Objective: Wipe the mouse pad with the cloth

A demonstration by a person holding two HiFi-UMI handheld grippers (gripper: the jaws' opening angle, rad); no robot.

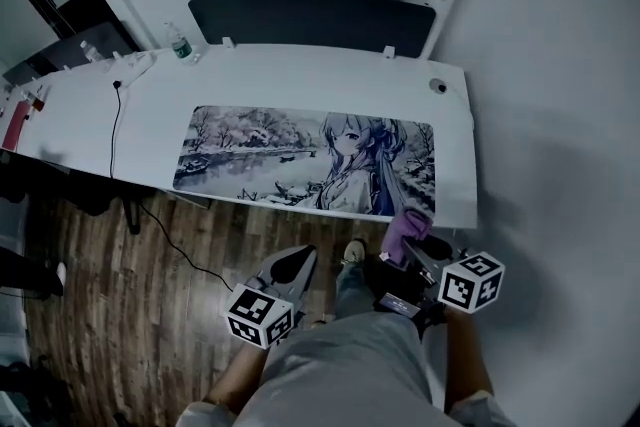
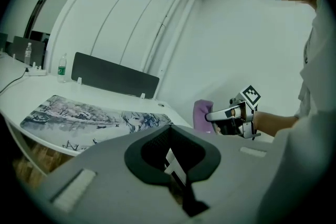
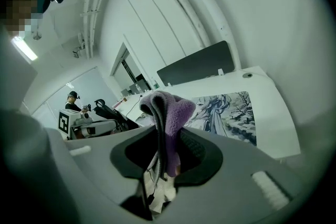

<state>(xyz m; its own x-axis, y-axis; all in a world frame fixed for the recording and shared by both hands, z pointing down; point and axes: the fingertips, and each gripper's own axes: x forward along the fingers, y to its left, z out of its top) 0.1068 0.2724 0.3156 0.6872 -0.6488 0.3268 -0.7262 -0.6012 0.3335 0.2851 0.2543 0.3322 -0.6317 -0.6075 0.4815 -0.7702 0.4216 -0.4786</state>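
- Mouse pad (image 1: pixel 305 160): illustrated, lying flat mid-frame on the white desk (image 1: pixel 250 80). Nothing rests on it.
- Cloth (image 1: pixel 408 231): purple, bunched, lower right of centre by the desk's near edge, short of the pad.
- Right gripper (image 1: pixel 412 253): jaws clamped on the cloth.
- Left gripper (image 1: pixel 296 261): lower centre-left, over the floor, jaws together, nothing held.
- Progress: cloth in hand. Wiping apparently not begun, so the whole pad remains.

the cloth (image 3: pixel 176 113) at the middle of the right gripper view is fuzzy purple pile, soft and matt. the mouse pad (image 1: pixel 300 160) is flat, matt and printed. the surface (image 1: pixel 300 75) is smooth white. at lower left, the floor (image 1: pixel 130 295) is dark grained wood planks.
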